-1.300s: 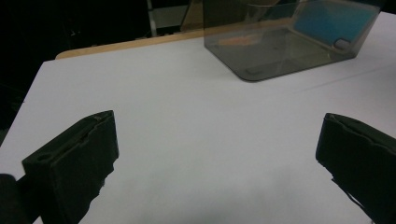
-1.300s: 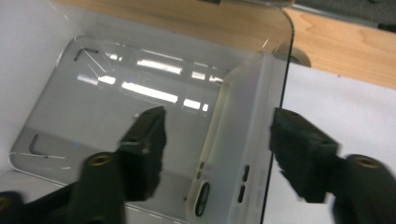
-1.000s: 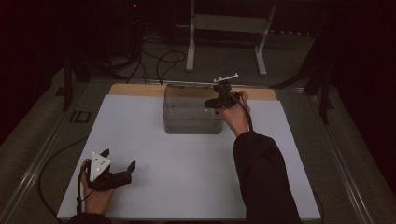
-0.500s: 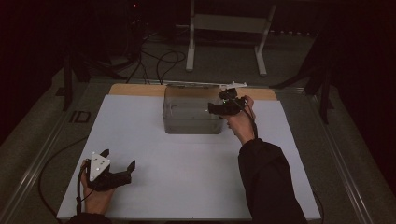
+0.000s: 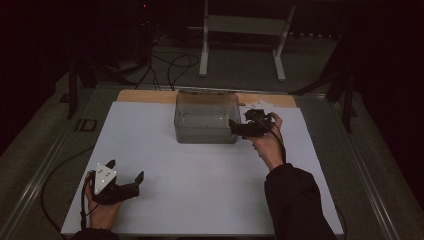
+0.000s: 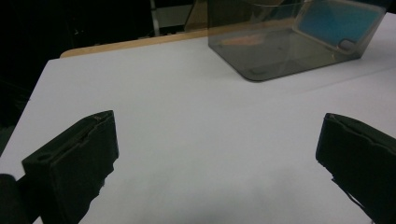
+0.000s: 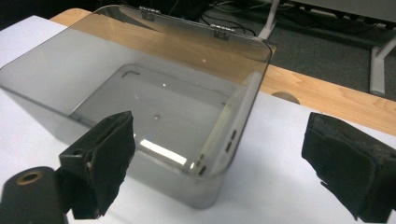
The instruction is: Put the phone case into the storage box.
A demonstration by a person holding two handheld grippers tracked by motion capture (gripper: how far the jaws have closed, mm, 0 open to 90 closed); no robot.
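Observation:
A smoky clear plastic box (image 5: pixel 206 117) with hinges along its far edge stands at the back middle of the white table top (image 5: pixel 200 190). My right gripper (image 5: pixel 233 128) sits at the box's right front corner and points left at it. In the right gripper view its jaws (image 7: pixel 224 163) have just been opening; the box (image 7: pixel 154 107) has its near corner between them, and neither pad touches it. My left gripper (image 5: pixel 126 170) rests in a hand at the front left, open and holding nothing. From the left gripper (image 6: pixel 217 149) the box (image 6: pixel 289 42) lies far ahead.
A wooden strip (image 5: pixel 145 96) runs along the table's back edge. Behind it are the white legs of a stand (image 5: pixel 205 45) and cables (image 5: pixel 165 60) on the dark floor. A metal rail (image 5: pixel 45 165) lines the table's left side.
The right hand has slid from the box's far right rim toward the near right corner, slightly lower, and its jaws have spread wider. The left hand has stayed put.

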